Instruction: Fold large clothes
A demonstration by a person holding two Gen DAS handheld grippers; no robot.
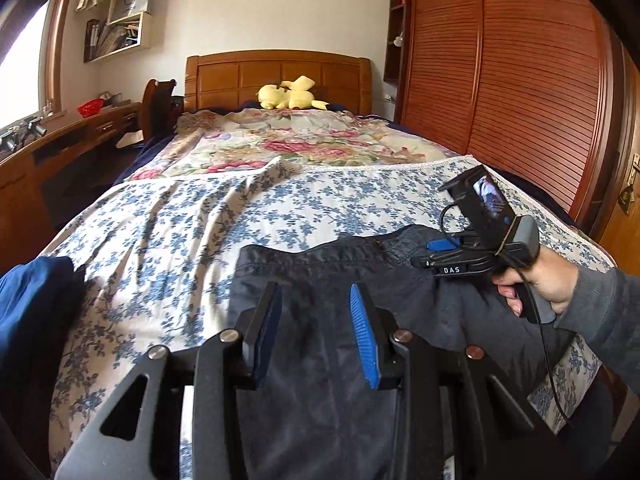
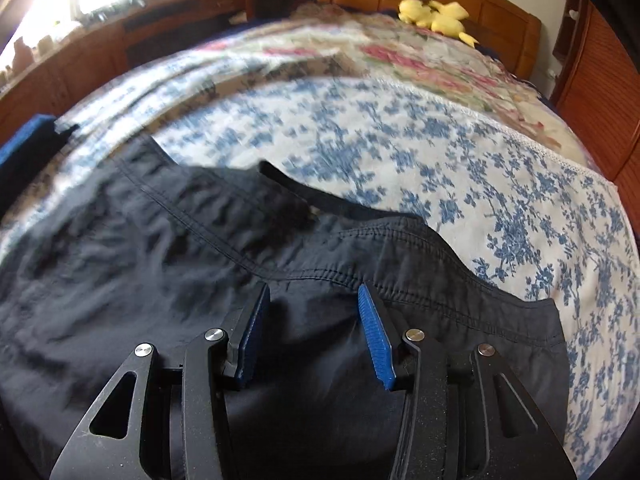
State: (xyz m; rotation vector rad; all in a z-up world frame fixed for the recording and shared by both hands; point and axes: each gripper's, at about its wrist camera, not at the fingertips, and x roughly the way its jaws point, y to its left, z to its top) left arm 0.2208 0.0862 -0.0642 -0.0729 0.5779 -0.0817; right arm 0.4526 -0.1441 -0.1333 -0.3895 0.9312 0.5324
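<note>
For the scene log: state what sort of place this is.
A home bedroom, most likely. A bed with a wooden headboard fills the view, a yellow plush toy lies at its head, and a slatted wooden wardrobe stands alongside.

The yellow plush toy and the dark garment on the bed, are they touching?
Apart. The left wrist view shows the yellow plush toy by the headboard, the dark garment far nearer.

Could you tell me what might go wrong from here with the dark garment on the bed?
1. Both grippers stand open over the dark garment: the left gripper and right gripper may pinch one layer only, so the fold comes out uneven.
2. The floral sheet beneath is already wrinkled; a low pinch could catch it too.
3. The right gripper's cable hangs over the fabric and might snag.
</note>
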